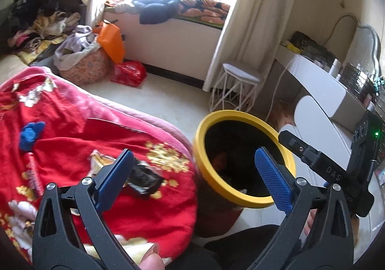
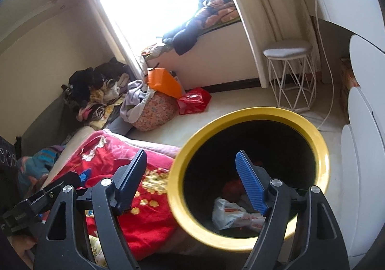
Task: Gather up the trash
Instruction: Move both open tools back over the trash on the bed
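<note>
Both tools open, nothing held. Left hand-held gripper [image 1: 192, 176] hangs w/ jaws spread wide over the bed edge; right hand-held gripper [image 2: 190, 185] likewise spread, aimed at the mouth of the yellow-rimmed bin [image 2: 322, 147], which sits on the floor just beside the bed.

Trash still out: a dark crumpled wrapper [image 1: 144, 177] lies on the red blanket [image 1: 72, 130], right by the left tool's left finger. A blue scrap [image 1: 31, 136] sits farther up the blanket; can't tell if it's trash or cloth. Bin already holds a white plastic bag w/ orange print [image 2: 231, 214].

Risks, imo:
- Soft blanket gives under the fingers, so jaws may pinch fabric along w/ the wrapper & drag the bedding.
- Wrapper is thin & flat, so it could slip out mid-carry & drop between bed and bin.
- Bin looks light; a knock on the rim could tip it.

Writing: "DAS" readable on the right tool's body in the left view. Bag print too blurred to read.
</note>
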The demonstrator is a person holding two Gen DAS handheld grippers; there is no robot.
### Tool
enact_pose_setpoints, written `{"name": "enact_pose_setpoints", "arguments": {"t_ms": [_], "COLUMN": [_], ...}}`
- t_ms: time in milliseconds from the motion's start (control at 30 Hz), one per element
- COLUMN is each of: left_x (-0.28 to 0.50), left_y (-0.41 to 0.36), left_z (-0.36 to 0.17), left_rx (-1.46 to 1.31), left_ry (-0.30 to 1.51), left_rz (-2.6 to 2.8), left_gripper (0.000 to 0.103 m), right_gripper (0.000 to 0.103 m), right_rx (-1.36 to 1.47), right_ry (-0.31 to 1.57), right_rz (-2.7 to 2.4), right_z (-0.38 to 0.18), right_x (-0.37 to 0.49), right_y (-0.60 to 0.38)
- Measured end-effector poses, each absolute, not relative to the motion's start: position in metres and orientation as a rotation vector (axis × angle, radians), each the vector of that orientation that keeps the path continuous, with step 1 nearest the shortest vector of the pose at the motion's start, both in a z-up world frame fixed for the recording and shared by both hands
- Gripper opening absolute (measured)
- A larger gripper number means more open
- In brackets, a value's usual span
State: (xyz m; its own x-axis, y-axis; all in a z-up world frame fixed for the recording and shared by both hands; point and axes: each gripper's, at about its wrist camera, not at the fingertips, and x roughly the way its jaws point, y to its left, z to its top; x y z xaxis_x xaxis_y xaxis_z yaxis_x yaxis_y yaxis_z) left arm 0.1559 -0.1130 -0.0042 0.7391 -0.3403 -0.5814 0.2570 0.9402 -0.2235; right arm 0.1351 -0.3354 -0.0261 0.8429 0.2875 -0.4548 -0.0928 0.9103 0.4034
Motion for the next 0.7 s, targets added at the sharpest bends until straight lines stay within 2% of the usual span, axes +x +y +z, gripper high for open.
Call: {"name": "enact_pose_setpoints", "arguments": {"t_ms": [700], "left_x": [0.143], "left_y": [-0.031], "left_z": [0.002], "left_rx": [-0.191], "left_ry": [0.601], "left_rz": [-0.180], "left_gripper": [0.093], "right_gripper": [0.081], "right_rx": [0.306], "right_ry": [0.548], "right_rz": [0.306], "right_z": [-0.018], "right_x": [0.134], "right_y": [-0.271]}}
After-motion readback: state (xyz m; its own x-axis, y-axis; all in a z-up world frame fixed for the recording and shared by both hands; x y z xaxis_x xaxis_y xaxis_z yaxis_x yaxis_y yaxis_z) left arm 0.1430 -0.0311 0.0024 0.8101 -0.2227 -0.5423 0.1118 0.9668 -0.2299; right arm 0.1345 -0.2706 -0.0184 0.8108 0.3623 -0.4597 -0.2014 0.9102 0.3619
